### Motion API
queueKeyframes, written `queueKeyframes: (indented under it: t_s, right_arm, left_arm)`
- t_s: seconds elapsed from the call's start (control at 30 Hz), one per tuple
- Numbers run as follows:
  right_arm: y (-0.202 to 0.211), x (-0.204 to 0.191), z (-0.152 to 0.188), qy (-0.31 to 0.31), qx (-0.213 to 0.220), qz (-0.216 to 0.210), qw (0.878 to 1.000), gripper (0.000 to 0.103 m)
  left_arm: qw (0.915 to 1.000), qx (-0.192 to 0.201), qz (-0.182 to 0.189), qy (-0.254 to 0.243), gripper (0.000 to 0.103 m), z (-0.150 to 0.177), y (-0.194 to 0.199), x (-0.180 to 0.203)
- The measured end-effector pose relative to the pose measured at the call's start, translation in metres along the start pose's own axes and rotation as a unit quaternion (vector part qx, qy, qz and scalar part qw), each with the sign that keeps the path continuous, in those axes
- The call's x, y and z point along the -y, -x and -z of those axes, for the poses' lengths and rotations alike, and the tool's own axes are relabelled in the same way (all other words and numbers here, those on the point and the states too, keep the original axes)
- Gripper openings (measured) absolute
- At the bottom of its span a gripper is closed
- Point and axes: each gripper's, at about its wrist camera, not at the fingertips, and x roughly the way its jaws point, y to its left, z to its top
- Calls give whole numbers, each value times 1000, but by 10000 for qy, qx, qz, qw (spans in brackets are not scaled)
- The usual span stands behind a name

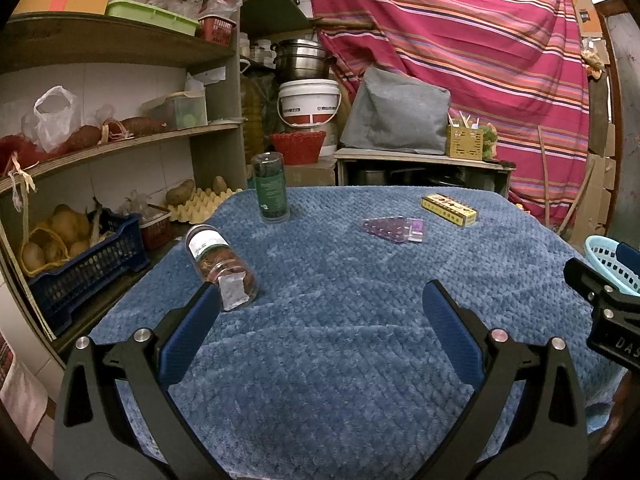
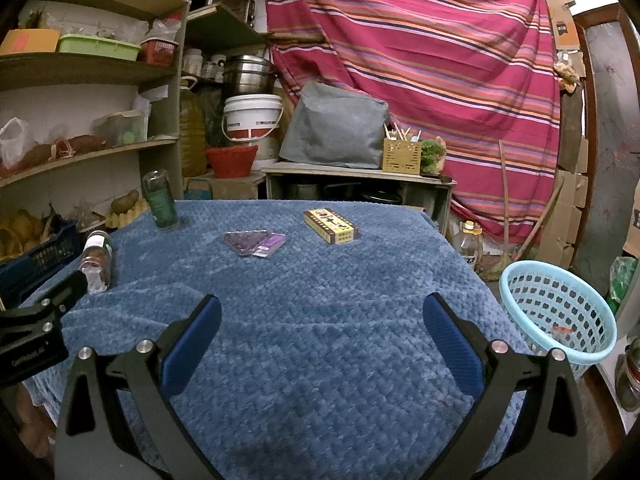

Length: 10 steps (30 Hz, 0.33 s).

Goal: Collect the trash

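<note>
We hold both claws wide apart and empty above the near half of the counter (image 2: 320, 360), which is draped in a blue quilted cloth. The relation that matters most is between our left claw (image 1: 320, 304) and the toppled jar (image 1: 222, 266). The jar lies on its side just ahead of and outside the left finger (image 1: 192, 332) of that claw, its clear end nearly touching the fingertip. Its long axis runs away from us and slightly leftward, labelled end farthest. So the jar lies roughly along the claw's reach, not across it, and we judge a small shift left would bring it between the fingers, which would then close across its round body. It may roll.

From our right claw (image 2: 320, 320) the same jar sits far off to the left, beyond the other tool, so the left hand is clearly the nearer one. The right claw has better claim on the yellow box (image 2: 330, 226), ahead and a little to the right of its centre line, and on the purple packet (image 2: 254, 243), ahead and a touch left. The upright dark jar (image 1: 271, 188) stands farther ahead of the left claw, just left of centre. The pale blue basket (image 2: 558, 312) sits off the counter to the right of the right claw, low beside its right finger, and seems the likely place for the trash.
</note>
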Motion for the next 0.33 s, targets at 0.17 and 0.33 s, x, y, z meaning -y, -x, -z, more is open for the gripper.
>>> queueKeyframes:
  t_s: [0.17,0.33]
  right_arm:
    - [0,1,0,-1,-4,3,10000,98]
    - [0,3,1,-5,-1,2,10000,98]
  left_arm:
    - [10000,82,-45,-34,98,-2,2,0]
    - [10000,77,26,-46,98,-4,0,-3]
